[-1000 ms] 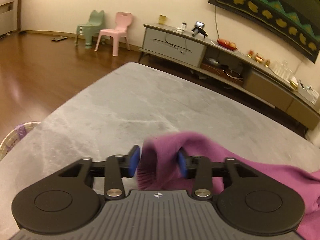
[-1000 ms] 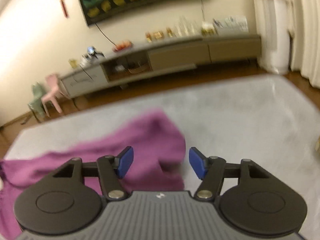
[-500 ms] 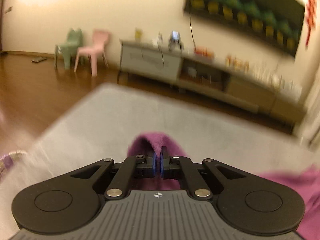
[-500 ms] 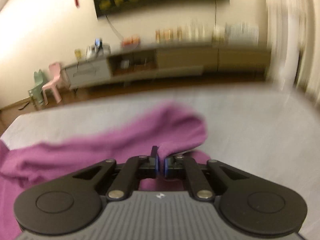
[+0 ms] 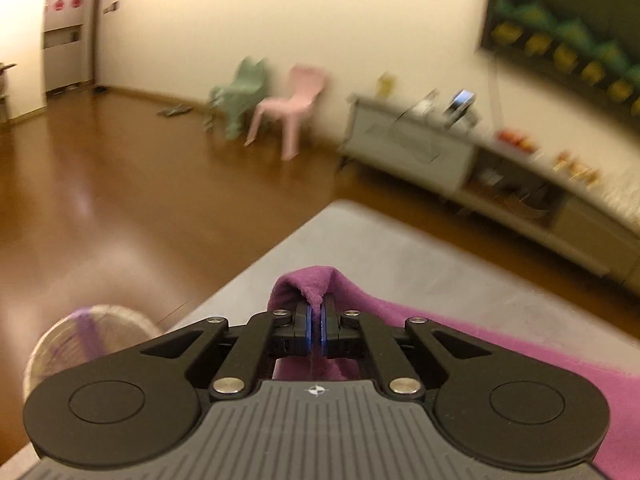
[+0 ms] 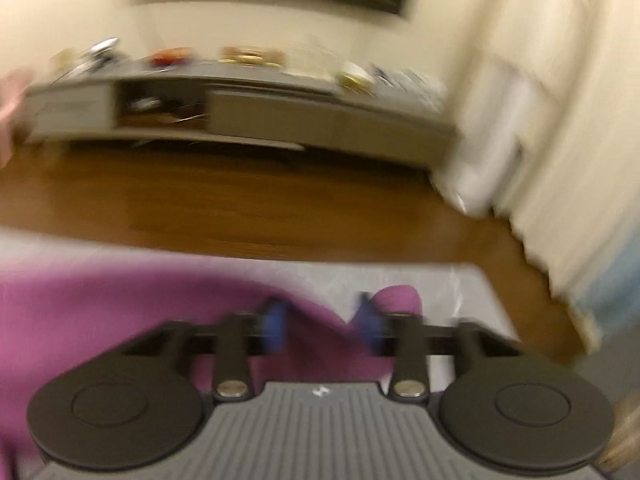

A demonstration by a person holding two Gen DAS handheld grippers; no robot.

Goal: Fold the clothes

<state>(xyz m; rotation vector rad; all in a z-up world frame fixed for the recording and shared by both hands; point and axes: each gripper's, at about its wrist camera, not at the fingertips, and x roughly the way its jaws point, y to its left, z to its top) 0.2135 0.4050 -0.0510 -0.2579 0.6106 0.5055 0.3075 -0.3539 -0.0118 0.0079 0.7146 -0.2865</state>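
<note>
A purple knit garment (image 5: 460, 336) lies on the grey marble table (image 5: 400, 264). My left gripper (image 5: 316, 320) is shut on a raised fold of the garment near the table's left corner. In the blurred right wrist view the same purple garment (image 6: 120, 312) spreads to the left on the table (image 6: 448, 284). My right gripper (image 6: 322, 320) has its jaws opening, with the blue pads (image 6: 274, 322) standing apart. Cloth lies between and under the pads, and they do not press on it. A purple end of cloth (image 6: 398, 298) pokes up past the right finger.
A woven basket (image 5: 80, 336) stands on the wooden floor below the table's left corner. A long low cabinet (image 6: 240, 112) runs along the far wall, with small green and pink chairs (image 5: 288, 108) to its left. Pale curtains (image 6: 560, 140) hang at the right.
My left gripper closed on the purple fold and moved toward the table's left corner with it. My right gripper closed on the cloth, then swung right and parted its pads again.
</note>
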